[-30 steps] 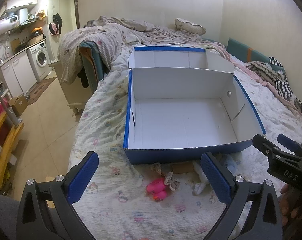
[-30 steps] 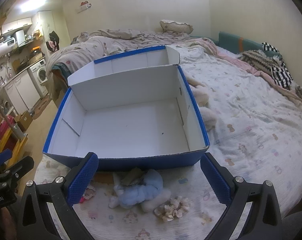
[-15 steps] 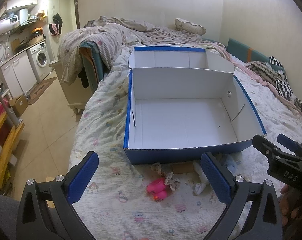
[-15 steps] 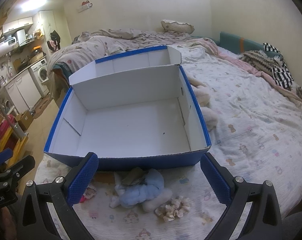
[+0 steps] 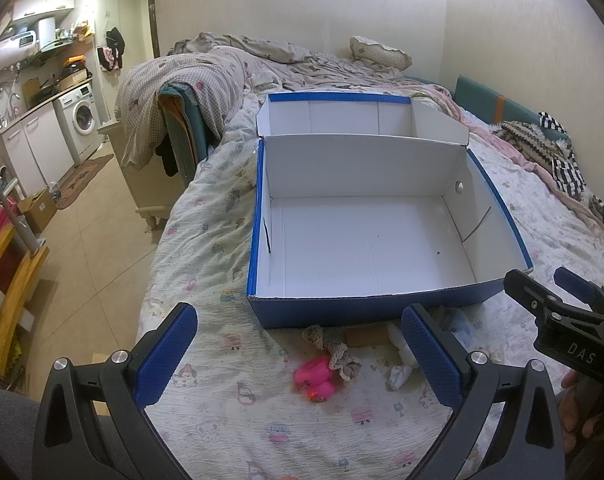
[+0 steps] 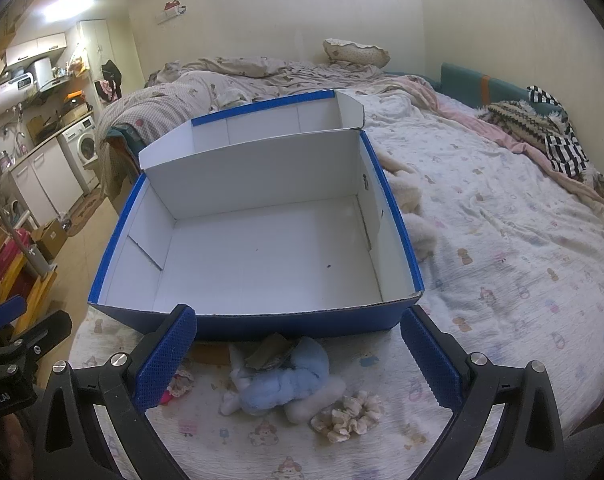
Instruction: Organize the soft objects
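Both grippers, left (image 5: 298, 354) and right (image 6: 298, 354), hang spread and empty. Lower the right over the blue plush (image 6: 286, 384), grip its middle, then lift into the box (image 6: 262, 316).

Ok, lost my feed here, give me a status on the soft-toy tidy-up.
Left gripper open, right gripper open, both empty. Blue box empty on bed; blue plush, pink toy, scrunchie in front of it. Nothing blocking.
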`<act>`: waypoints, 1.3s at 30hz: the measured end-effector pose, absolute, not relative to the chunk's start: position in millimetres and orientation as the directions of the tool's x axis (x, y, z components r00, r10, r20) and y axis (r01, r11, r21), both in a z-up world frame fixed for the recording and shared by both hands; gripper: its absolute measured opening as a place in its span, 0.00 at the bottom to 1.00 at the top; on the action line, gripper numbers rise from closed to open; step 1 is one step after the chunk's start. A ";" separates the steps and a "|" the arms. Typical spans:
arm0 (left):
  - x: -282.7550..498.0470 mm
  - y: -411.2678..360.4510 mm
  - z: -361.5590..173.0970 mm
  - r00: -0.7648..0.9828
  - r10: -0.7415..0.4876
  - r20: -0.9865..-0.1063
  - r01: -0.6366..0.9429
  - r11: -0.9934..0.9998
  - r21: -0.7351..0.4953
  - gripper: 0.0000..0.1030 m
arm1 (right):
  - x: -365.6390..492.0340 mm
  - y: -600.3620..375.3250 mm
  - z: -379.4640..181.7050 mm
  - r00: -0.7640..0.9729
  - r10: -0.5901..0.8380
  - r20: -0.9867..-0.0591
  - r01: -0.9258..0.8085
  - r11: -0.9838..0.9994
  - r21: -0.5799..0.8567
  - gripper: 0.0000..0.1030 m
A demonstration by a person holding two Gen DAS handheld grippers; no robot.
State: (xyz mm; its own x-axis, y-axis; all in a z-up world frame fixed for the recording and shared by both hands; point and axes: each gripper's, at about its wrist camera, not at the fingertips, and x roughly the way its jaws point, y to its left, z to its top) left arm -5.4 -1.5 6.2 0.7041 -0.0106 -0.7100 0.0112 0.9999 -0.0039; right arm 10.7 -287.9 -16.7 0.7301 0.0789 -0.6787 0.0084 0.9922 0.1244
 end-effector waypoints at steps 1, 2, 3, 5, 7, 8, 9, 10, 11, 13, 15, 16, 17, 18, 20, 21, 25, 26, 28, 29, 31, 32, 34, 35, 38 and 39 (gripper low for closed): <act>-5.3 -1.7 6.2 0.704 -0.012 -0.710 0.012 1.000 -0.005 0.99 | 10.6 -287.6 -16.6 0.731 0.080 -0.678 0.008 0.992 0.125 1.00; -5.2 -1.6 6.0 0.703 -0.012 -0.711 0.012 1.000 -0.005 0.99 | 10.3 -286.8 -16.4 0.731 0.080 -0.678 0.007 0.992 0.125 1.00; -5.1 -1.3 5.9 0.703 -0.011 -0.711 0.012 1.000 -0.004 0.99 | 10.3 -286.6 -16.2 0.731 0.082 -0.677 0.006 0.992 0.126 1.00; -5.2 -1.3 5.8 0.704 -0.010 -0.710 0.011 1.000 -0.003 0.99 | 10.0 -286.1 -15.7 0.731 0.085 -0.677 0.005 0.991 0.131 1.00; -4.4 -0.3 4.4 0.703 -0.006 -0.711 0.009 1.000 0.000 0.99 | 9.5 -285.7 -15.0 0.733 0.089 -0.674 0.003 0.991 0.134 1.00; -4.1 0.0 3.8 0.701 -0.004 -0.713 0.008 1.000 0.001 0.99 | 9.3 -286.1 -14.5 0.734 0.091 -0.673 0.001 0.991 0.135 1.00; -3.5 0.8 2.9 0.697 -0.006 -0.717 0.008 1.000 0.000 0.99 | 8.9 -285.7 -13.9 0.735 0.093 -0.672 -0.001 0.991 0.137 1.00; -3.2 1.5 2.5 0.694 -0.008 -0.720 0.009 1.000 -0.003 0.99 | 8.6 -285.9 -13.4 0.735 0.096 -0.671 -0.002 0.990 0.139 1.00; -2.5 1.2 2.0 0.692 -0.008 -0.721 0.008 1.000 -0.004 0.99 | 8.2 -285.9 -13.0 0.735 0.097 -0.670 -0.003 0.990 0.141 1.00; -1.6 1.6 1.4 0.690 -0.006 -0.724 0.007 1.000 -0.001 0.99 | 7.3 -287.0 -12.1 0.736 0.102 -0.669 -0.004 0.989 0.146 1.00; -0.9 2.6 0.8 0.685 -0.006 -0.728 0.009 1.000 0.001 0.99 | 6.7 -288.5 -10.7 0.737 0.107 -0.668 -0.004 0.988 0.153 1.00; -0.2 3.3 0.5 0.682 -0.007 -0.731 0.009 1.000 0.000 0.99 | 6.4 -289.1 -10.0 0.737 0.110 -0.667 -0.005 0.987 0.158 1.00; 1.6 3.4 0.3 0.677 -0.009 -0.736 0.012 1.000 -0.001 0.99 | 6.0 -289.9 -9.1 0.737 0.114 -0.666 -0.006 0.987 0.163 1.00; 2.9 3.0 0.4 0.672 -0.010 -0.741 0.014 1.000 -0.001 0.99 | 5.6 -290.4 -8.3 0.738 0.119 -0.665 -0.008 0.986 0.167 1.00; 8.2 4.8 -1.2 0.644 -0.014 -0.765 0.013 1.000 -0.007 0.99 | 4.8 -292.7 -7.1 0.737 0.126 -0.664 -0.012 0.985 0.174 1.00; 11.8 7.1 -2.8 0.625 -0.009 -0.781 0.005 1.000 -0.008 0.99 | 4.5 -294.3 -6.9 0.735 0.131 -0.665 -0.014 0.984 0.179 1.00; 23.6 15.1 -13.4 0.552 -0.004 -0.834 -0.029 0.999 -0.024 0.99 | 3.0 -301.6 -9.2 0.718 0.147 -0.681 -0.012 0.980 0.199 1.00; 28.4 19.0 -18.7 0.524 -0.005 -0.852 -0.042 0.999 -0.032 0.99 | 2.8 -304.1 -10.4 0.711 0.148 -0.687 -0.007 0.979 0.203 1.00; 34.2 24.9 -25.9 0.490 -0.011 -0.872 -0.069 0.996 -0.051 0.99 | 3.6 -308.4 -13.4 0.696 0.148 -0.702 0.002 0.978 0.208 1.00; 38.1 29.4 -31.4 0.463 -0.023 -0.886 -0.088 0.994 -0.072 0.99 | 3.9 -310.7 -15.4 0.687 0.146 -0.712 0.009 0.978 0.209 1.00; 44.8 34.7 -40.2 0.418 -0.052 -0.907 -0.114 0.987 -0.109 0.98 | 4.8 -316.1 -19.6 0.670 0.150 -0.727 0.020 0.975 0.219 1.00; 47.3 36.9 -44.8 0.396 -0.062 -0.916 -0.128 0.984 -0.122 0.95 | 5.5 -319.0 -22.0 0.661 0.151 -0.735 0.027 0.974 0.224 1.00; 52.4 40.5 -55.3 0.361 -0.080 -0.929 -0.152 0.978 -0.143 0.89 | 6.5 -324.6 -26.8 0.644 0.145 -0.751 0.044 0.973 0.226 1.00; 55.1 40.7 -61.9 0.340 -0.081 -0.937 -0.161 0.977 -0.143 0.87 | 7.5 -327.5 -29.3 0.634 0.144 -0.760 0.053 0.972 0.229 1.00; 60.4 37.3 -74.7 0.291 -0.110 -0.950 -0.169 0.972 -0.165 0.86 | 10.1 -333.7 -36.4 0.607 0.157 -0.779 0.079 0.964 0.255 1.00; 63.2 33.6 -82.3 0.268 -0.130 -0.955 -0.169 0.969 -0.180 0.85 | 11.0 -335.3 -38.3 0.599 0.163 -0.784 0.085 0.961 0.264 1.00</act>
State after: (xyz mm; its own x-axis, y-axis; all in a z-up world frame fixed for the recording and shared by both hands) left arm 63.2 33.6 -82.3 0.2677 -0.1302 -0.9547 -0.1688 0.9692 -0.1796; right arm 11.0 -335.3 -38.3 0.5986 0.1626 -0.7843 0.0850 0.9608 0.2641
